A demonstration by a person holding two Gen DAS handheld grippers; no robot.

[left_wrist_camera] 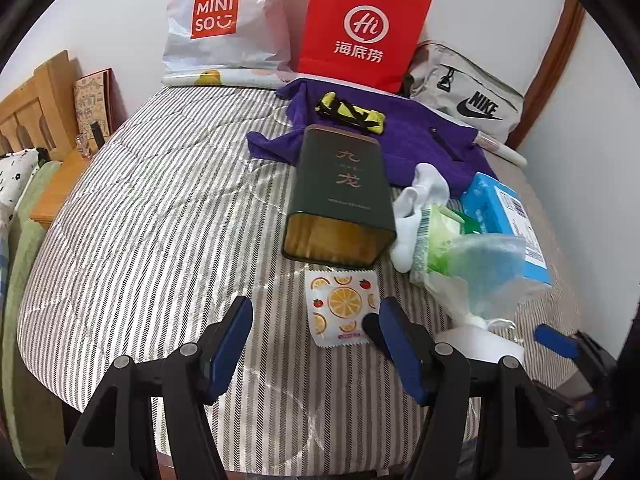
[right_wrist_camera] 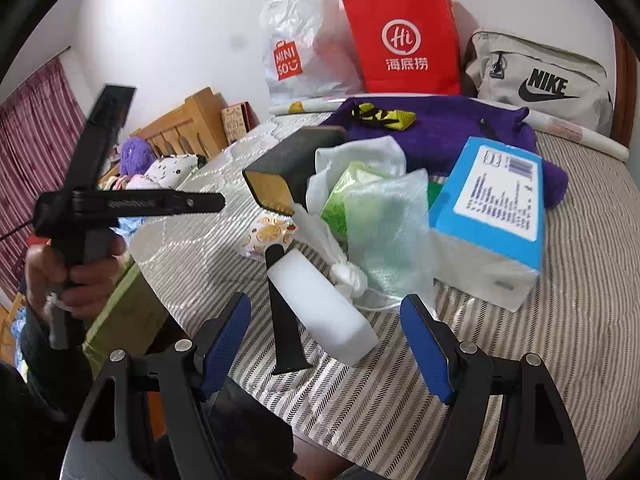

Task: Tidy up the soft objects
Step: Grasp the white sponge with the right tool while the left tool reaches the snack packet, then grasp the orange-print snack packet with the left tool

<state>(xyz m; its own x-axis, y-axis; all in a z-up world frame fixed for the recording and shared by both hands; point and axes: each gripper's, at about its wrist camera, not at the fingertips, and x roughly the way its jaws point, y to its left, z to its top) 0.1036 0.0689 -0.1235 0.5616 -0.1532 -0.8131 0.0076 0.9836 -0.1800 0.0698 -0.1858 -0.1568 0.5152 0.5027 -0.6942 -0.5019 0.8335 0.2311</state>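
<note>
The white foam block (right_wrist_camera: 324, 308) is lying flat on the striped bed (right_wrist_camera: 560, 320), its long axis running from near the right gripper (right_wrist_camera: 326, 338) away toward the tin (right_wrist_camera: 296, 164). It is sitting just ahead of that gripper's jaws, which are standing wide with nothing pressed between them. The left gripper (left_wrist_camera: 316, 338) is hovering with jaws apart and empty; the fruit-print packet (left_wrist_camera: 342, 306) is lying ahead of them, just short of the tin (left_wrist_camera: 340, 196), beside white socks (left_wrist_camera: 420, 200).
</note>
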